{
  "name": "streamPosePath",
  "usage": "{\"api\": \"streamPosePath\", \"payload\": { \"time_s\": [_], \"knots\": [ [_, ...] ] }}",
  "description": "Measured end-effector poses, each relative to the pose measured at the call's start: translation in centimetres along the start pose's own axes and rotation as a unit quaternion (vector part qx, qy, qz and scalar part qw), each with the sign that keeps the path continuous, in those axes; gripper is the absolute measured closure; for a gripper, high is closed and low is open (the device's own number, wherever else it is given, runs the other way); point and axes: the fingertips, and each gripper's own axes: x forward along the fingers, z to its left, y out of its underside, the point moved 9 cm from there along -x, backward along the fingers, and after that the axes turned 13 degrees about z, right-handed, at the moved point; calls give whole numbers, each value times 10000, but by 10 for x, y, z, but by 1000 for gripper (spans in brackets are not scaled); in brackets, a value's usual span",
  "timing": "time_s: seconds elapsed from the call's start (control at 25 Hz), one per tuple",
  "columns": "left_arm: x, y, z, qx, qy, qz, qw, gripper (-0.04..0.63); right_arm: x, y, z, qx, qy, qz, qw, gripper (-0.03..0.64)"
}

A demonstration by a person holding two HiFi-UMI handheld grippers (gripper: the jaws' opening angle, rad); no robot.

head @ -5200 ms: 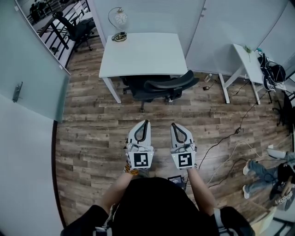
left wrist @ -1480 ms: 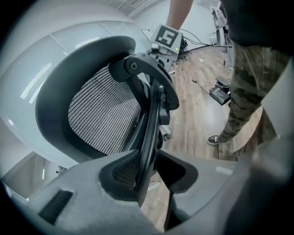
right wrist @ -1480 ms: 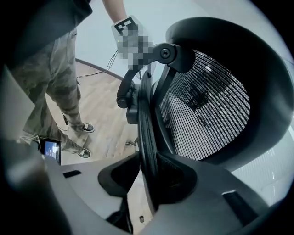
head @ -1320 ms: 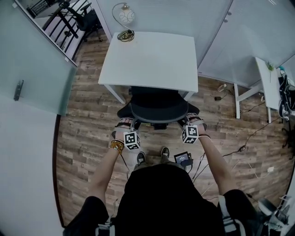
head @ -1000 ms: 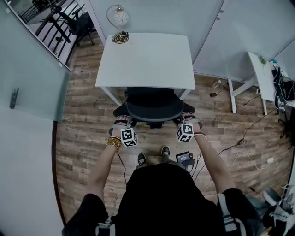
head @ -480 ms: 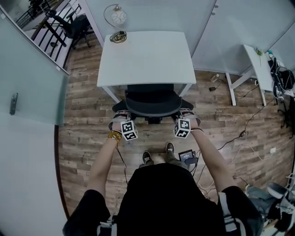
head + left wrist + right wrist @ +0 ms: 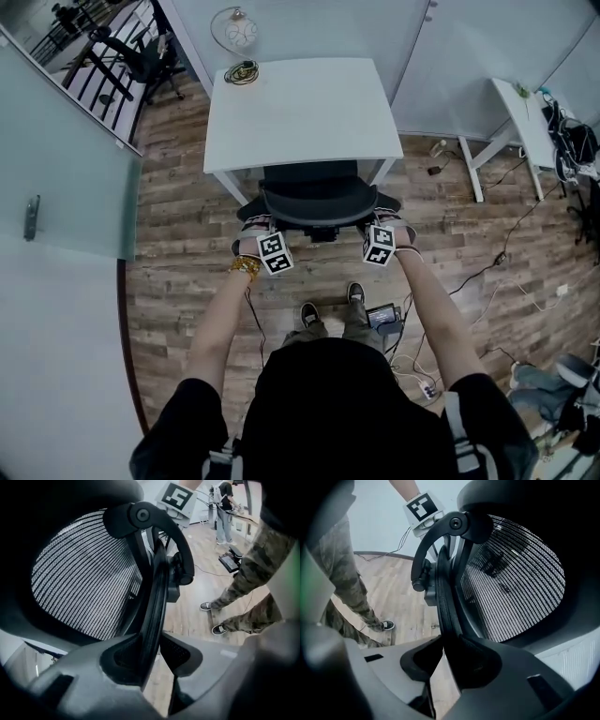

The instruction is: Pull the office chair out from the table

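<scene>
A black mesh-backed office chair (image 7: 317, 199) stands tucked against the front edge of the white table (image 7: 305, 108), its backrest toward me. My left gripper (image 7: 251, 231) is shut on the left rim of the backrest. The left gripper view shows the black frame (image 7: 154, 597) running between the pads (image 7: 123, 654). My right gripper (image 7: 394, 227) is shut on the right rim. Its frame (image 7: 445, 597) sits in the right gripper (image 7: 443, 656), hard against the right pad (image 7: 473, 660). The chair's base is hidden under the seat.
A lamp (image 7: 234, 30) and a coiled cable (image 7: 242, 71) sit at the table's far left corner. A glass partition (image 7: 66, 159) runs on the left. A second white table (image 7: 520, 112), floor cables (image 7: 487, 272) and my own feet (image 7: 328, 314) lie right and behind.
About five seconds ago both grippers hung free, away from a chair turned askew. Over the last second both have stayed clamped on the backrest rim and my feet have shifted back a little.
</scene>
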Motion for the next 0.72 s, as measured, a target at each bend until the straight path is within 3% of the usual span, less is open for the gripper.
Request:
{"api": "streamPosePath", "payload": {
  "time_s": [0.52,0.72],
  "knots": [
    [-10,12,-17,71,-31,-73,9999,457,-9,-10,21,127,-67,126,9998,517],
    [-9,9,-29,-1,153,63,9999,457,-11,-8,32,116,-80,109,9998,517]
  ]
}}
